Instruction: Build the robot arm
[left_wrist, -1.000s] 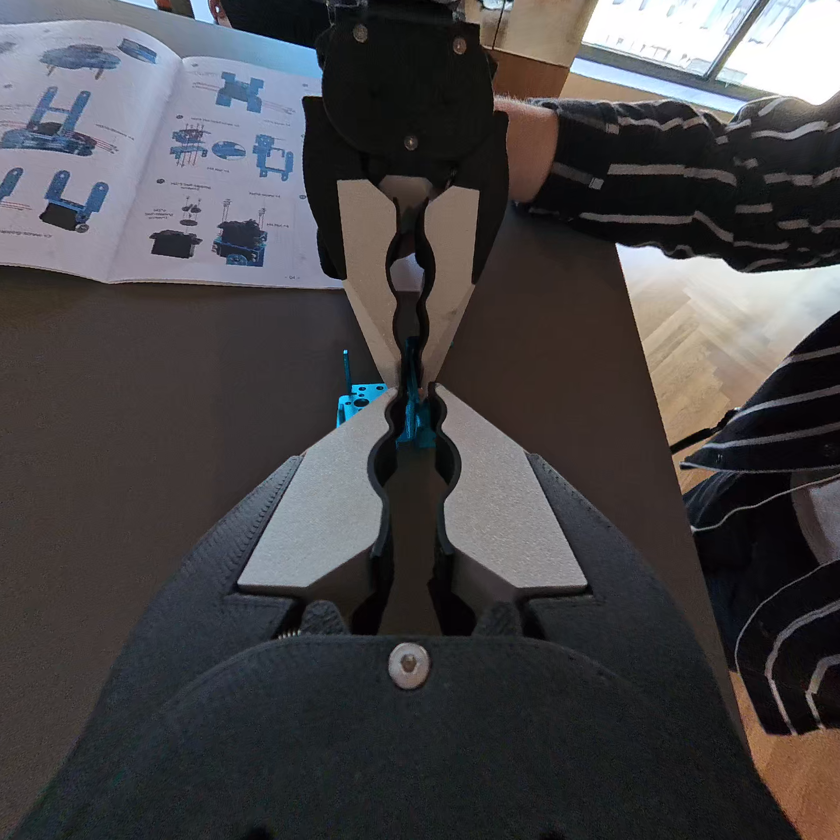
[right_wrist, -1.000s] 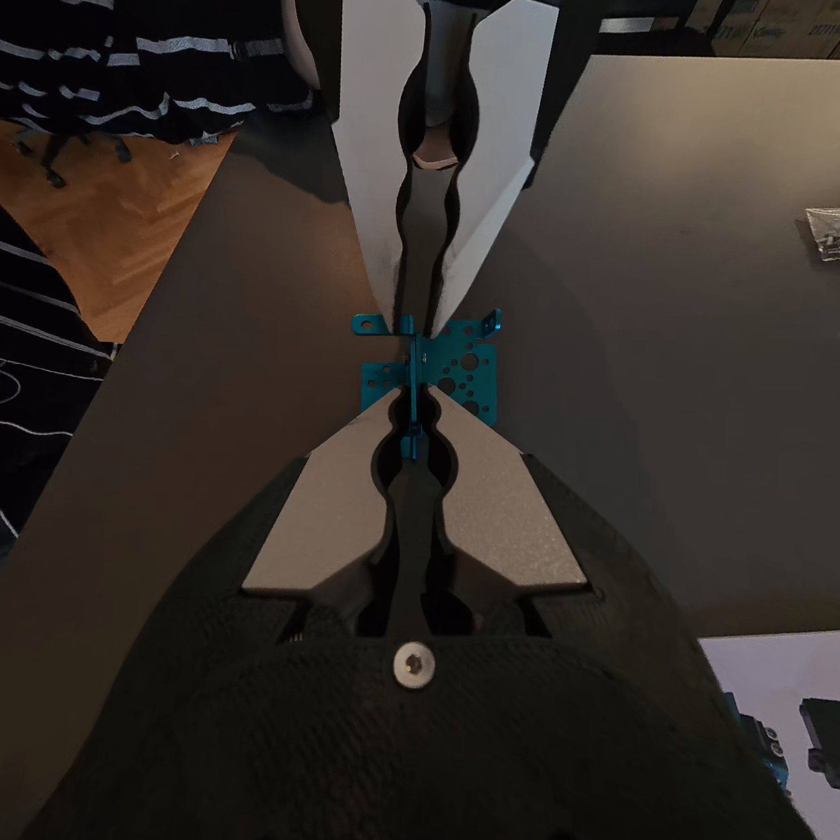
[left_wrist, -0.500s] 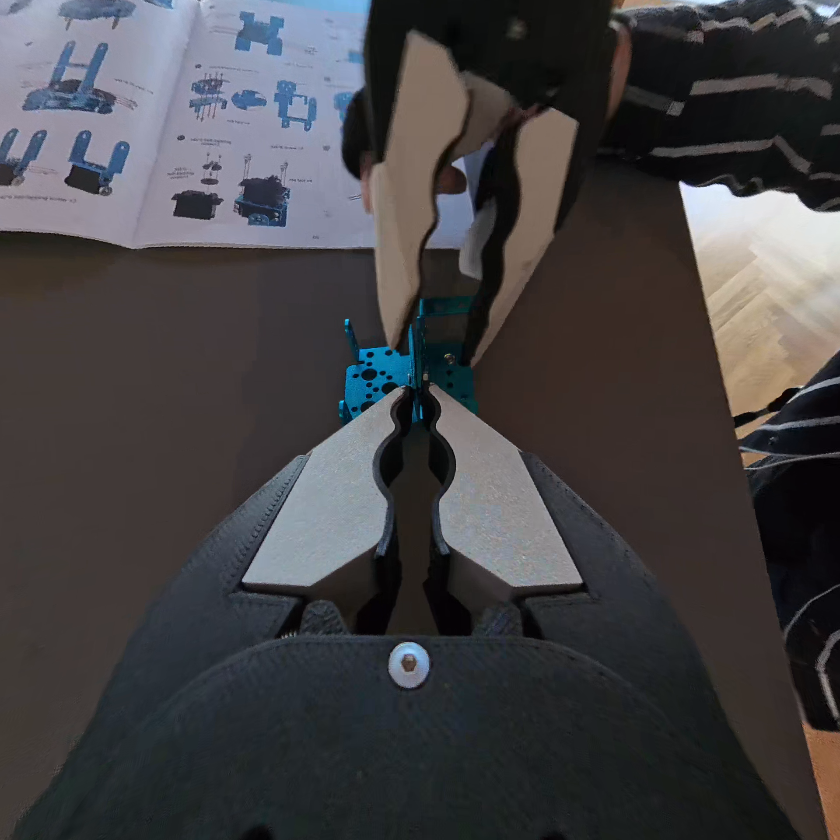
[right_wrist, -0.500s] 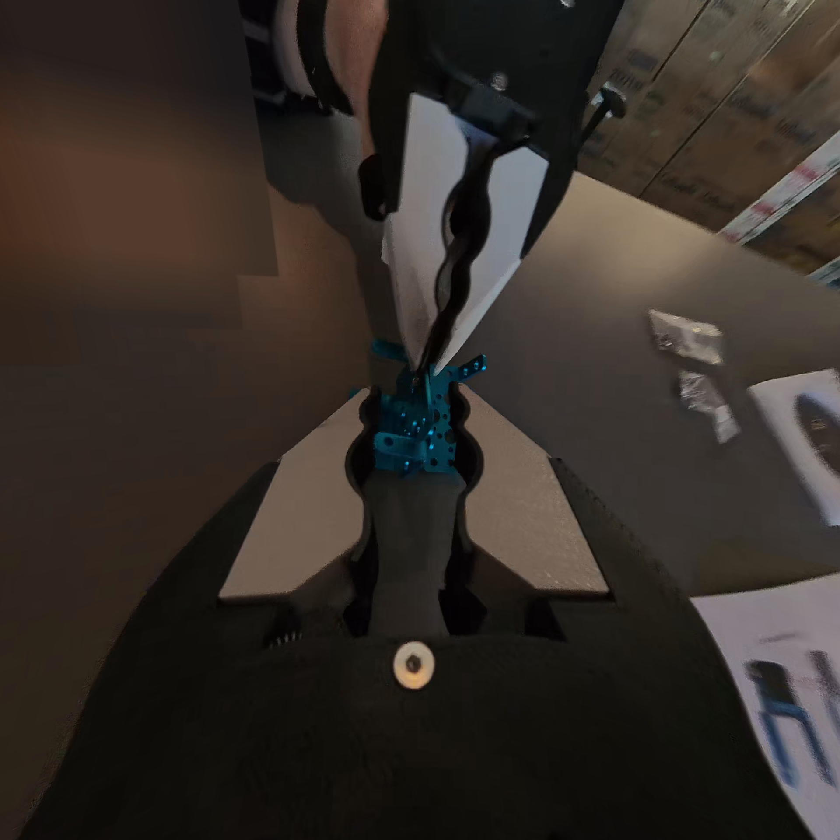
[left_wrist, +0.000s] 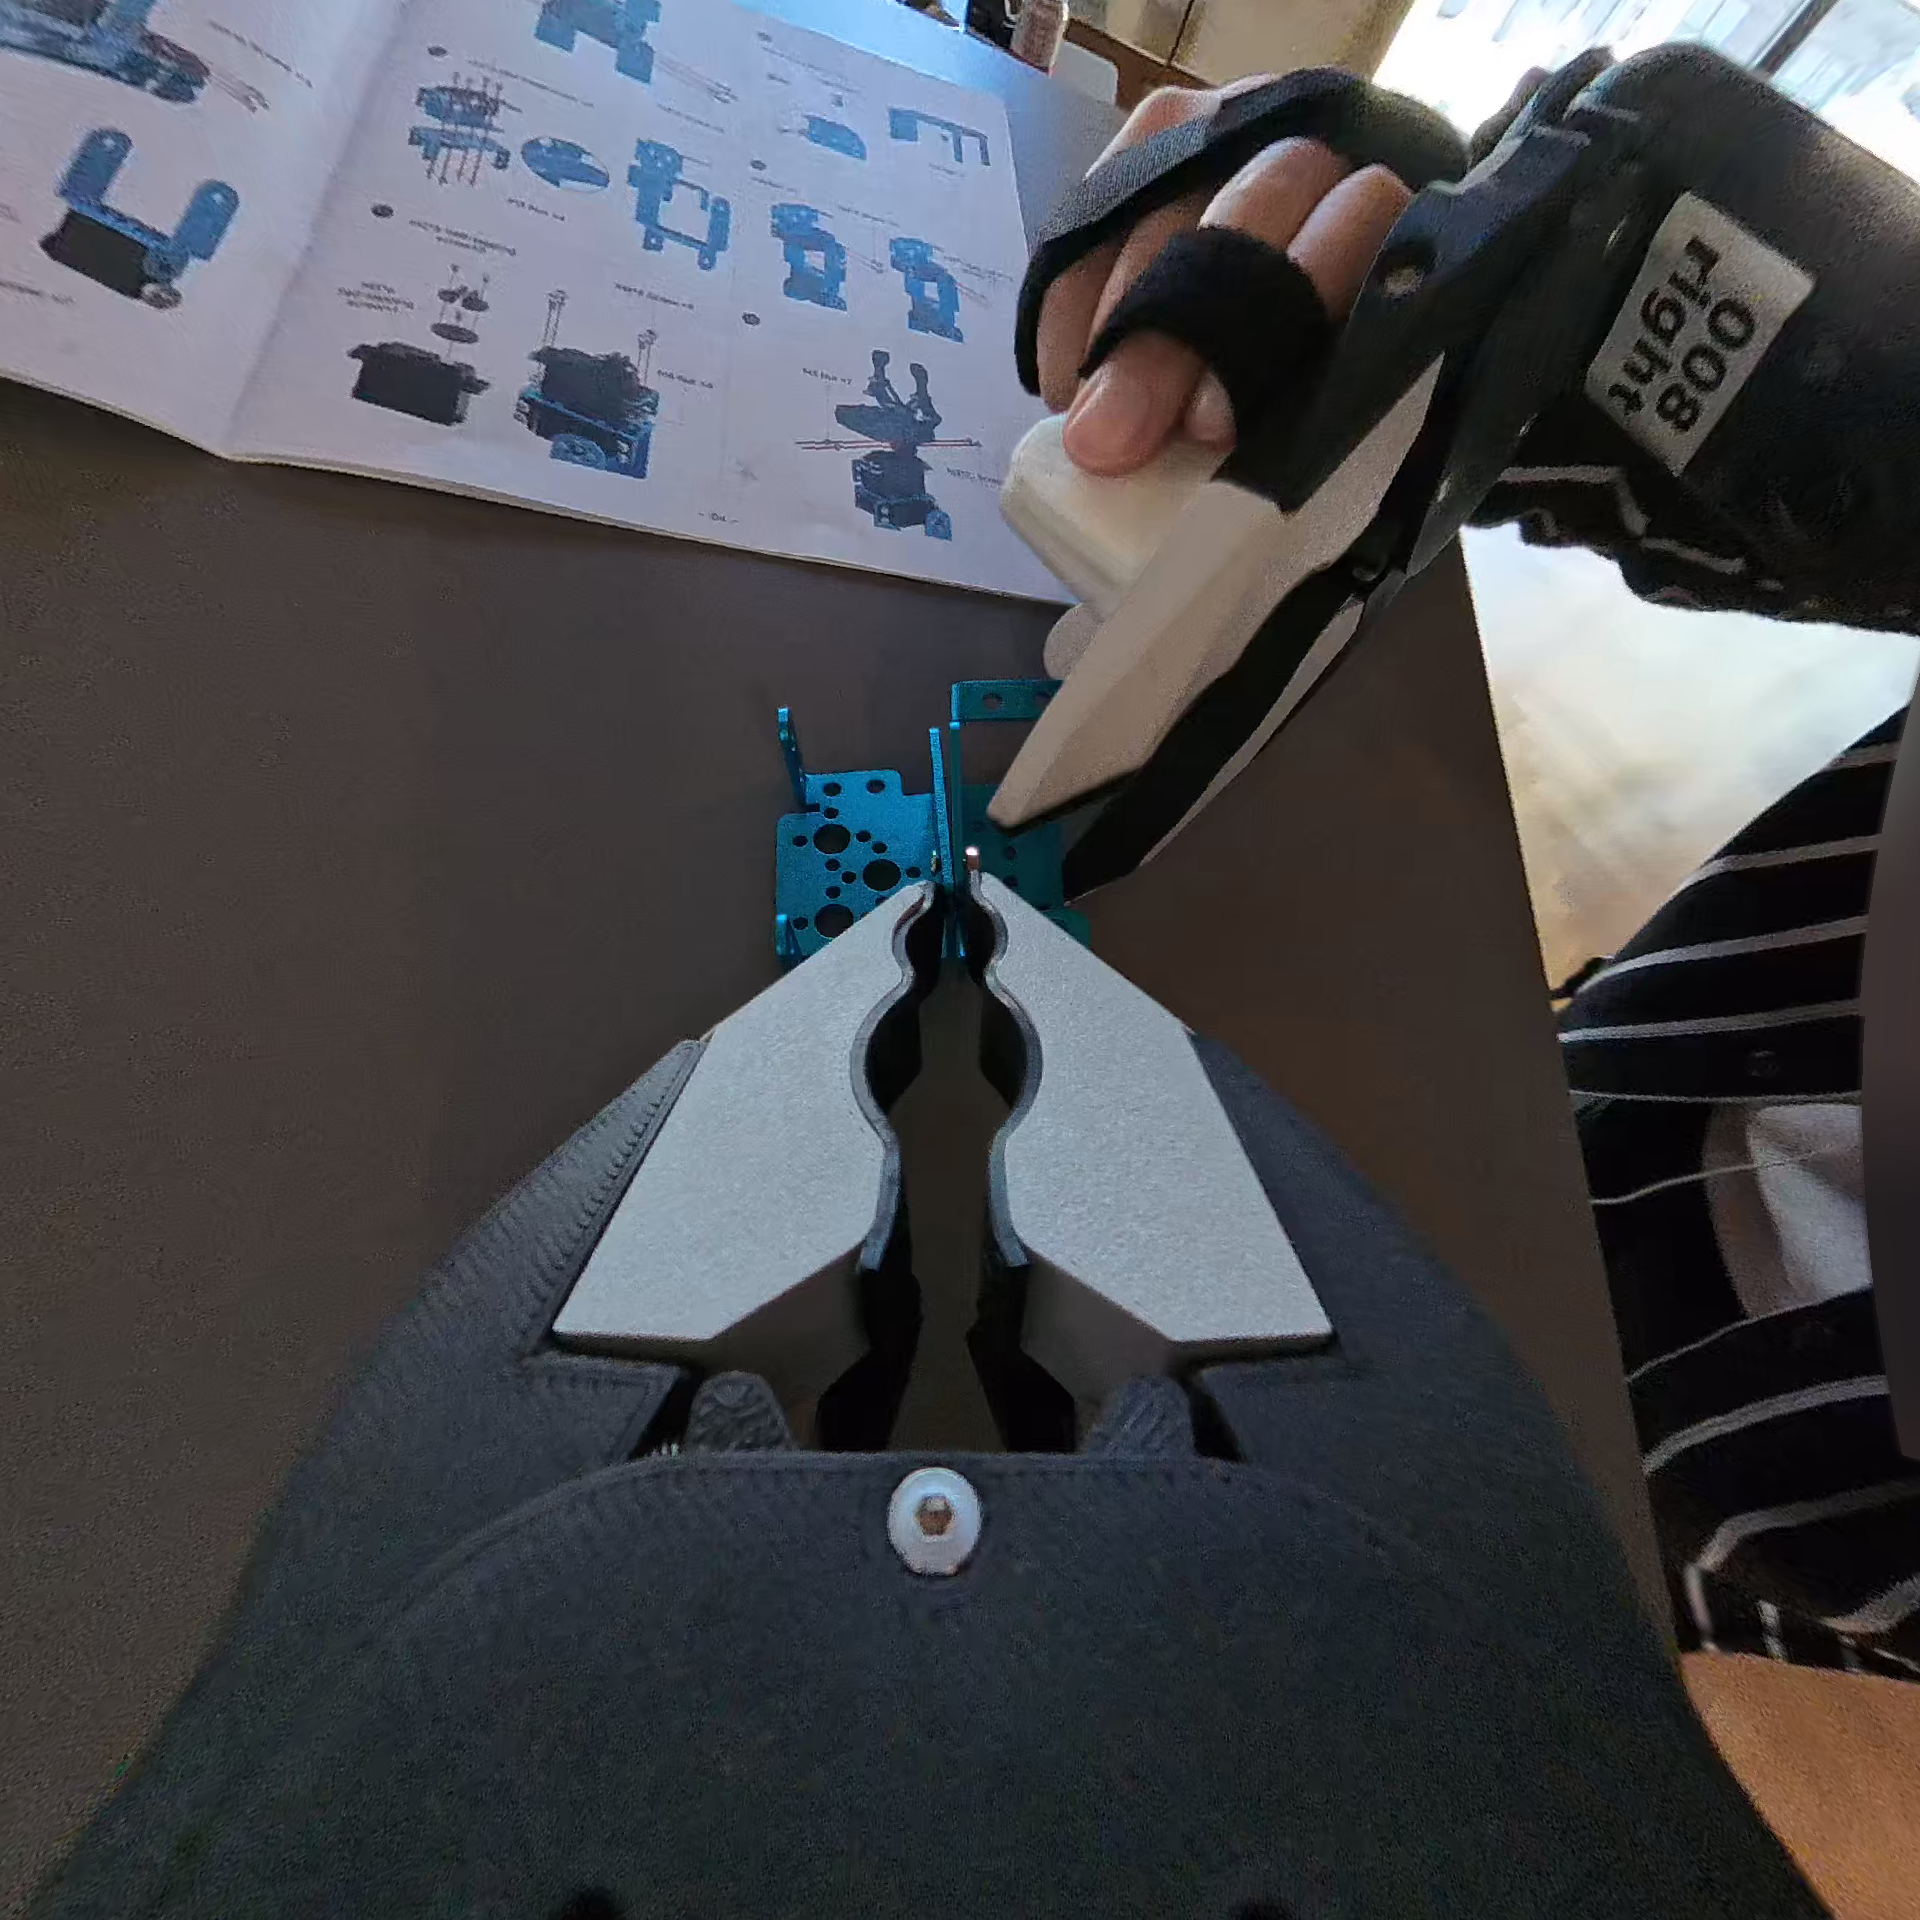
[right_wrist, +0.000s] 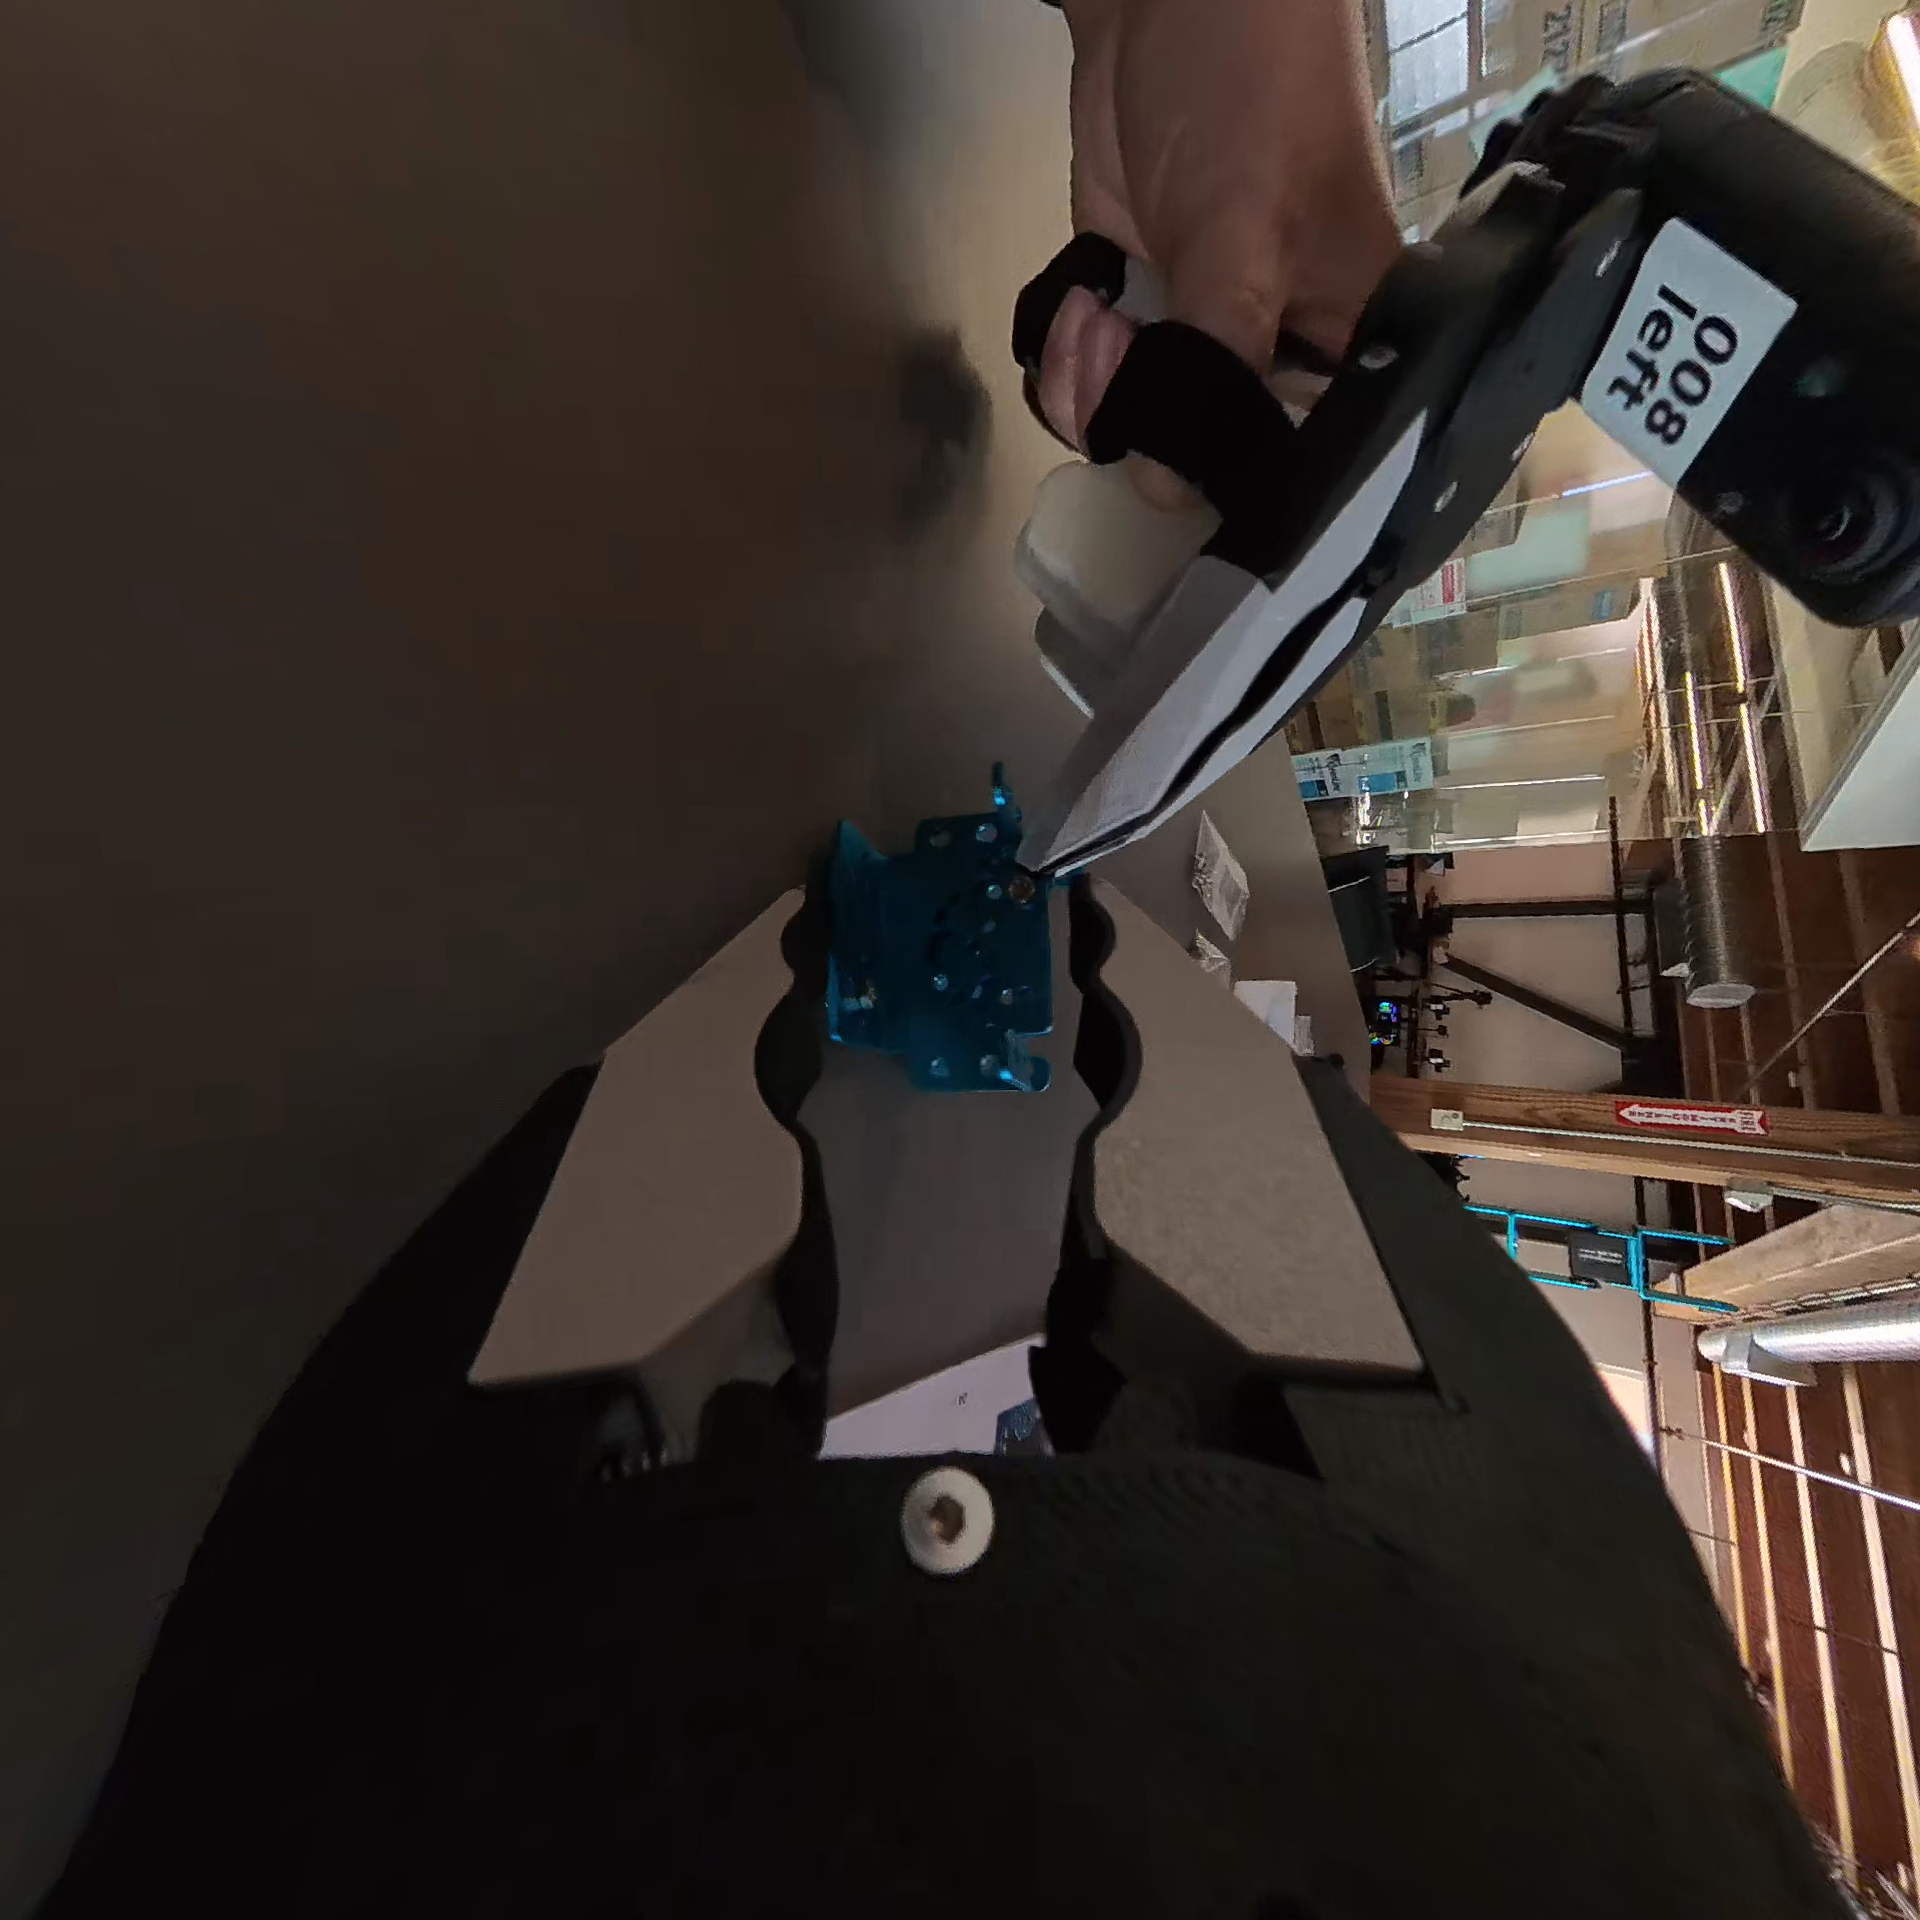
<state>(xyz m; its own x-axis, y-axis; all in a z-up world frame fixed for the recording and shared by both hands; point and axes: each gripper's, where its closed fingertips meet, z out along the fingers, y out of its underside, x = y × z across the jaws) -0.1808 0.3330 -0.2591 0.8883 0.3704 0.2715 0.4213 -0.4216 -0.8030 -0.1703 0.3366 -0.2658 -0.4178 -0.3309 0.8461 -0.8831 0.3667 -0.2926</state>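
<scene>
A blue perforated metal bracket (left_wrist: 842, 862) sits just above the dark table (left_wrist: 364, 831). My left gripper (left_wrist: 951, 899) is shut on a thin upright flange in the bracket's middle. My right gripper (left_wrist: 1029, 852) comes in from the upper right, rolled onto its side. In the right wrist view the bracket (right_wrist: 935, 987) fills the gap between my right gripper's (right_wrist: 940, 904) spread fingers, which press on two opposite edges. The left gripper (right_wrist: 1029, 862) pinches the bracket's far corner there. A hand (left_wrist: 1195, 343) holds the right gripper.
An open instruction booklet (left_wrist: 520, 260) lies at the table's far left. The table's right edge borders a wooden floor (left_wrist: 1662, 675). A person in a striped top (left_wrist: 1745, 1039) sits at the right. Small clear parts bags (right_wrist: 1221, 873) lie beyond the bracket. The grippers are tip to tip, or close to it.
My right gripper let go of the thin flange, rolled onto its side, swung right, and now spans the bracket's width. My left gripper stays shut on the flange.
</scene>
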